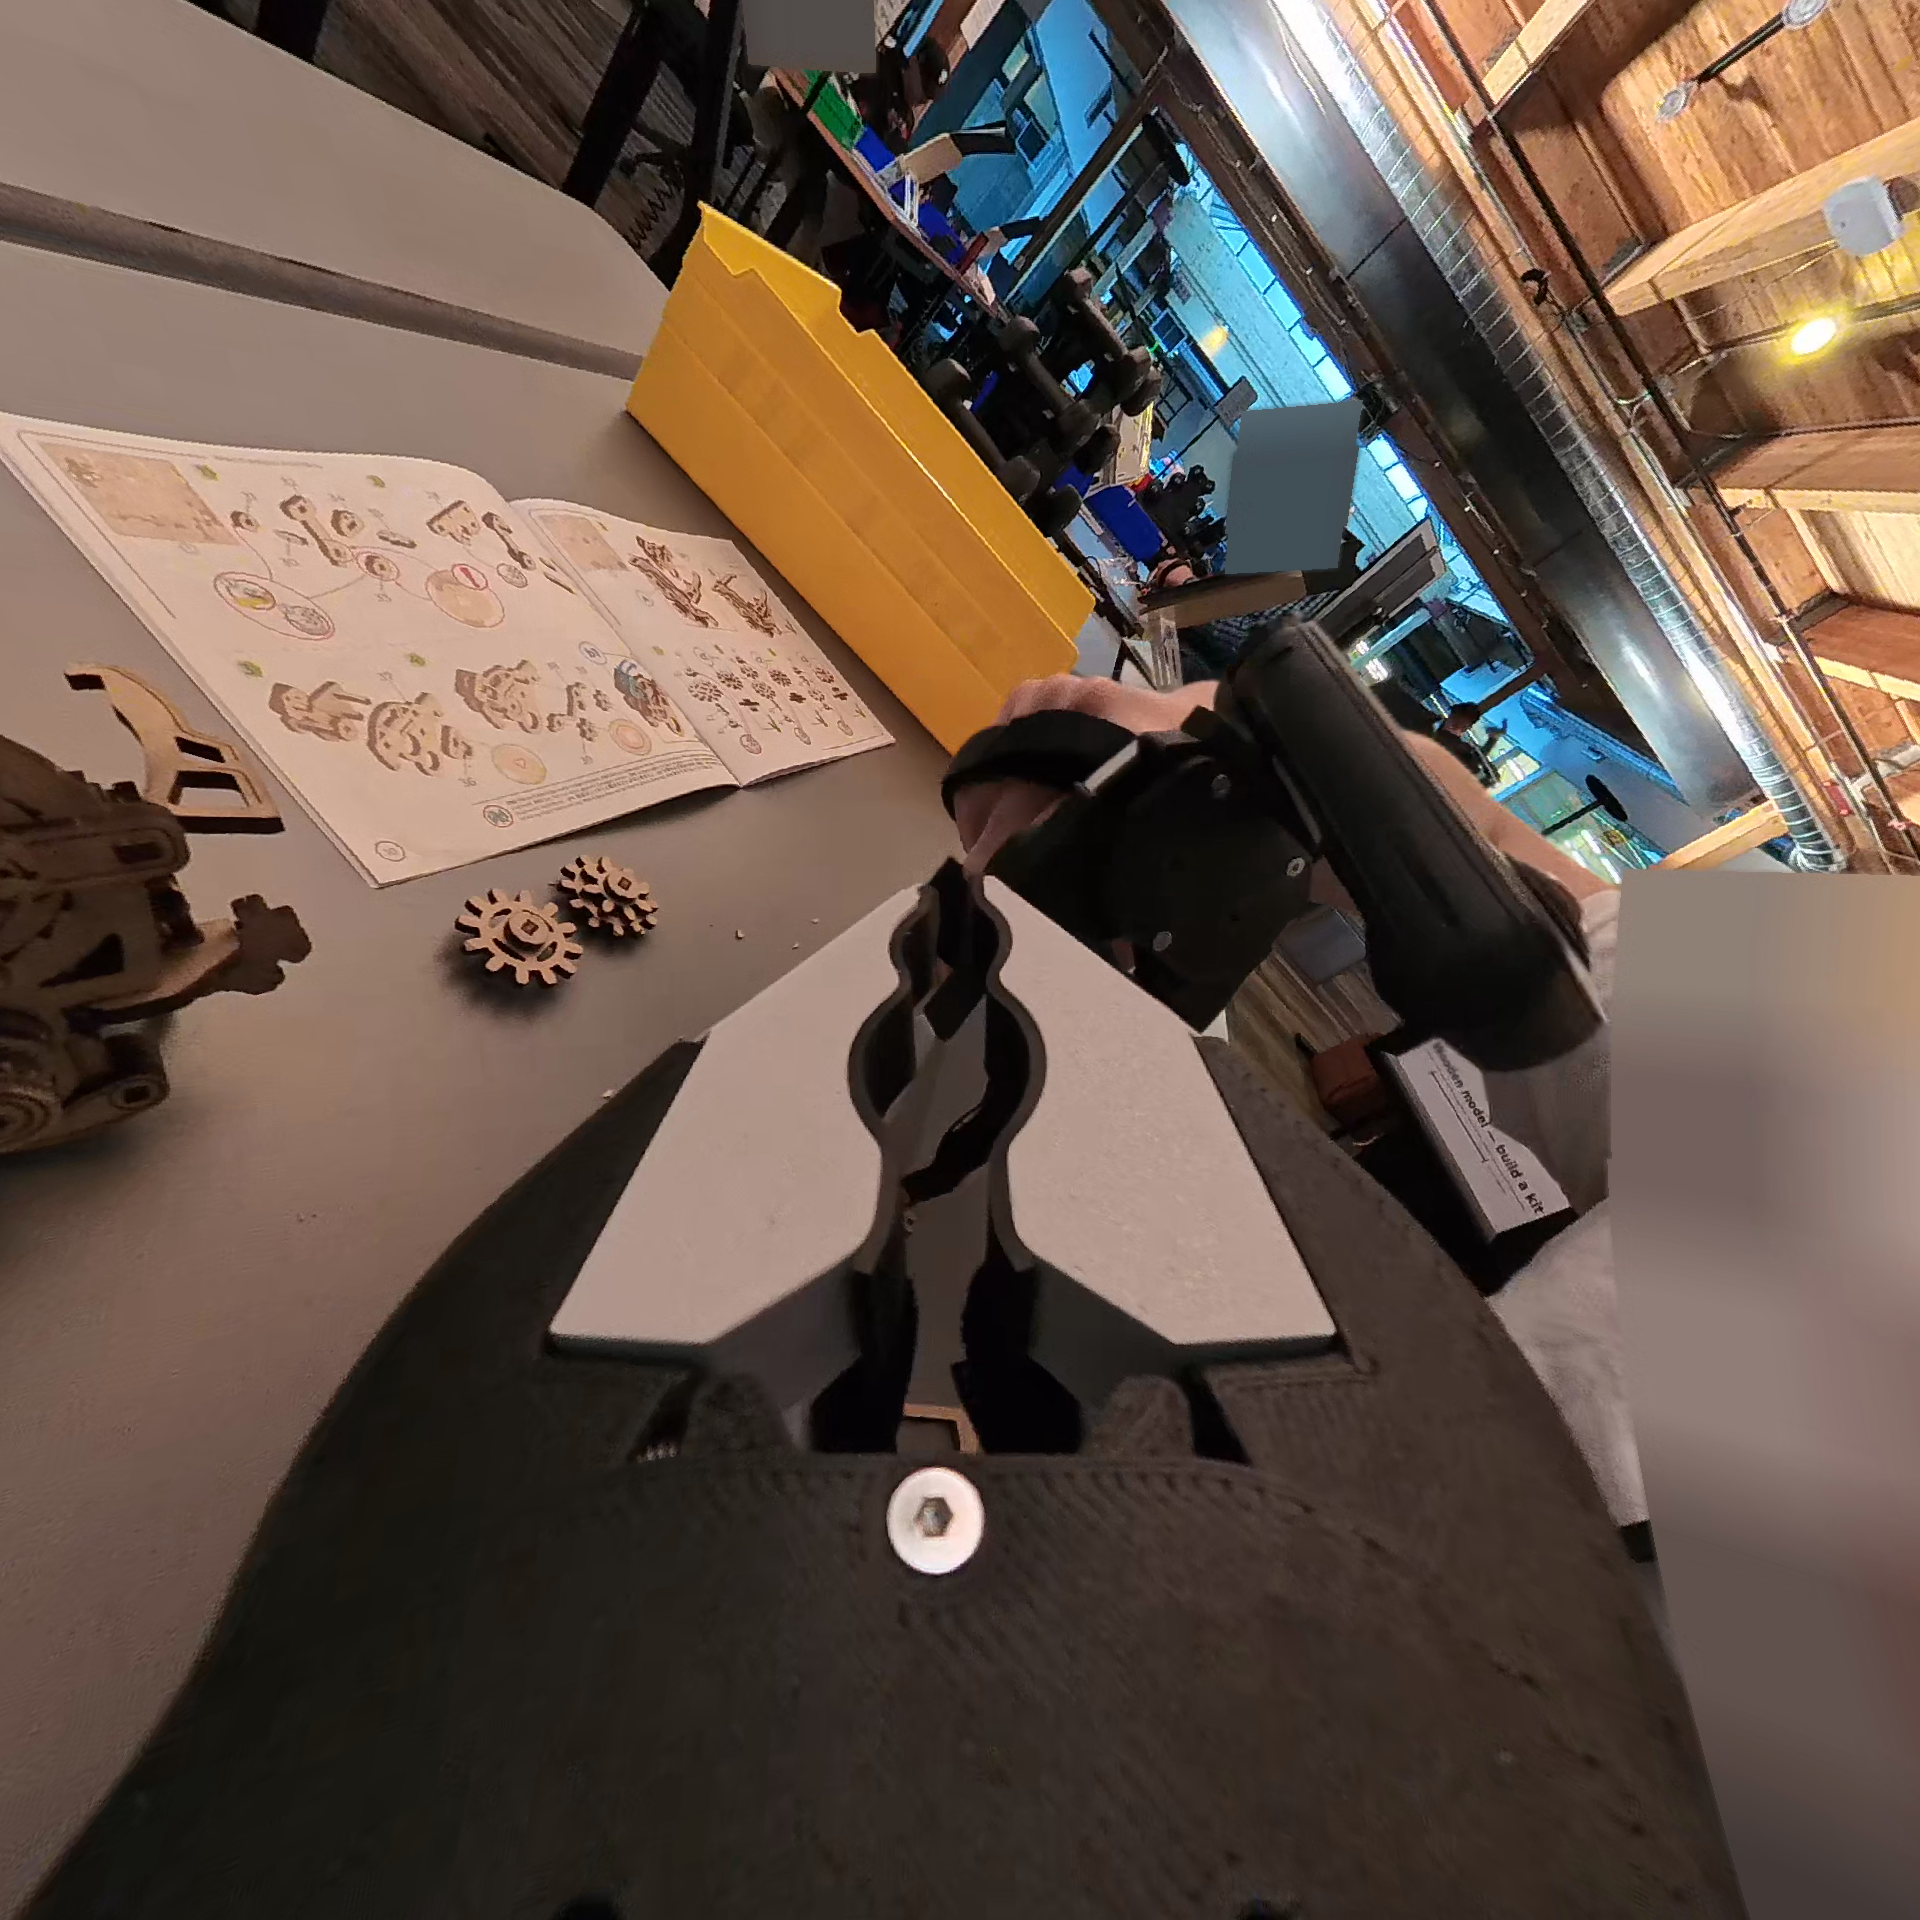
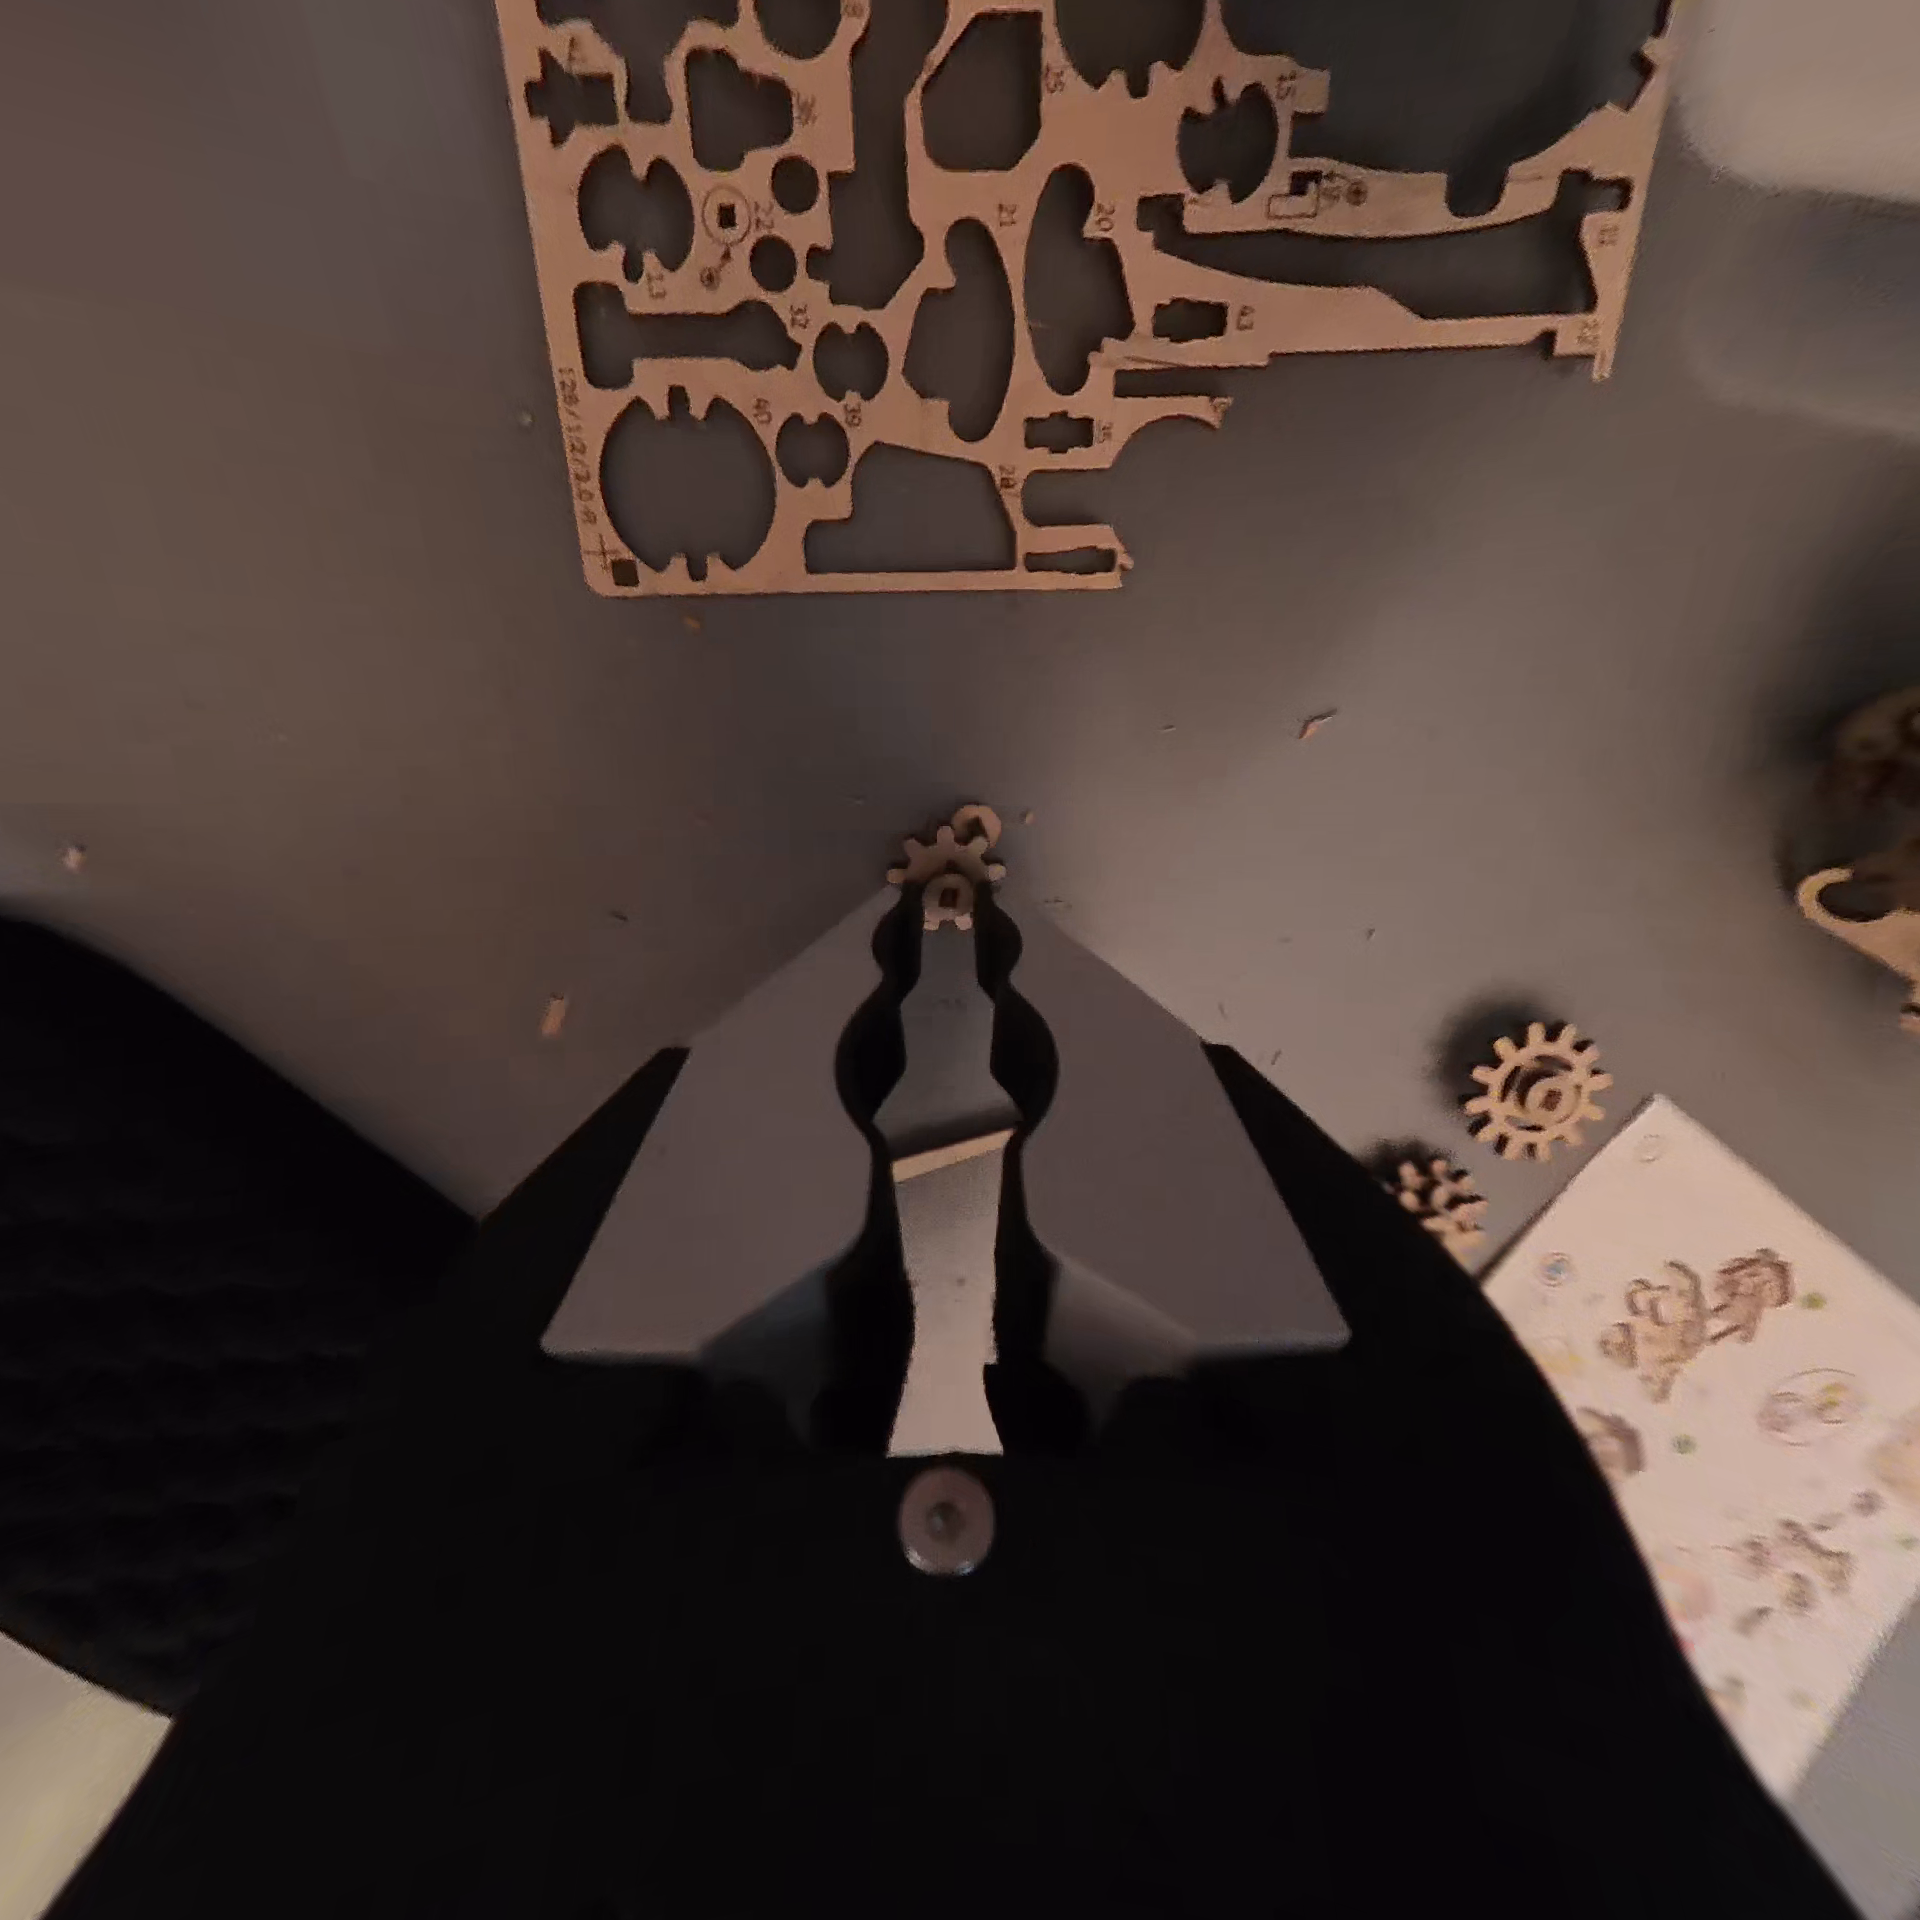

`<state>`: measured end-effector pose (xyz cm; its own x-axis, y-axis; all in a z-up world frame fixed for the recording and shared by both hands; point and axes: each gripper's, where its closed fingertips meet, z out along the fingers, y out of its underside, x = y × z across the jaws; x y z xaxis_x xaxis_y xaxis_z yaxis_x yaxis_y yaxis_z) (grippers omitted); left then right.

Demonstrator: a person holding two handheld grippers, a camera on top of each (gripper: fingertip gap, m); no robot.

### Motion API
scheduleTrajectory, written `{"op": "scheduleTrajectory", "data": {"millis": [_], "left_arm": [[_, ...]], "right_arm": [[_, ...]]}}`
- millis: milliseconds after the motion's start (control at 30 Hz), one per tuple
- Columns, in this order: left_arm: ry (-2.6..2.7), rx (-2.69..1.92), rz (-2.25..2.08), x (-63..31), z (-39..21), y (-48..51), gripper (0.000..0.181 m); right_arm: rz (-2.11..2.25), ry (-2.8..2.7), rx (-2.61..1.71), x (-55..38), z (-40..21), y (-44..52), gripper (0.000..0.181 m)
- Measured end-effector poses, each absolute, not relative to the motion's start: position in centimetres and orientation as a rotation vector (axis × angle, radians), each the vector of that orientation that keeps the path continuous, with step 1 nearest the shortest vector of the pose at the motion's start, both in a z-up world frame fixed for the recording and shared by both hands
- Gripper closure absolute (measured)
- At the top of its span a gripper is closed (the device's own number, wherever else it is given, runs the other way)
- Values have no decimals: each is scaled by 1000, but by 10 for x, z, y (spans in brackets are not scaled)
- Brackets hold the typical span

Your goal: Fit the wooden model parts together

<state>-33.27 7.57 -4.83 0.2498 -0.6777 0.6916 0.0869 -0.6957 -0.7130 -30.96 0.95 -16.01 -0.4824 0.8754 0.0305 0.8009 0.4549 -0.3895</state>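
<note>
My right gripper (image 2: 948, 914) points down at the grey table (image 2: 312, 675) and is shut on a small wooden gear (image 2: 948, 868) at its tips. In the left wrist view the right gripper's black body (image 1: 1143, 883) shows in a gloved hand, its tips hidden behind my left gripper (image 1: 951, 904). The left jaws stand close together with only a narrow gap; I see no wooden part between them. Two loose gears (image 1: 517, 935) (image 1: 608, 894) lie on the table and also show in the right wrist view (image 2: 1538, 1091). A partly built wooden model (image 1: 73, 935) stands at the left.
An open instruction booklet (image 1: 416, 623) lies beyond the gears. A yellow bin (image 1: 862, 499) stands behind it. A punched-out wooden sheet (image 2: 935, 312) lies ahead of the right gripper. A curved wooden part (image 1: 177, 748) lies by the model. Small wood chips dot the table. There is about 12 cm between the tips of the two grippers.
</note>
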Motion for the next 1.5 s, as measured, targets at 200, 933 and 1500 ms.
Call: {"op": "scheduleTrajectory", "data": {"millis": [200,933,1500], "left_arm": [[539,-1881,-1505,-332,-50,76,177],[544,-1889,-1513,-331,-52,75,177],[545,-1888,-1515,-331,-51,75,177]], "right_arm": [[803,-2360,-1555,-315,-152,3,172],[887,-2585,-1262,-323,-153,7,172],[750,-2660,-1289,-320,-159,10,172]]}}
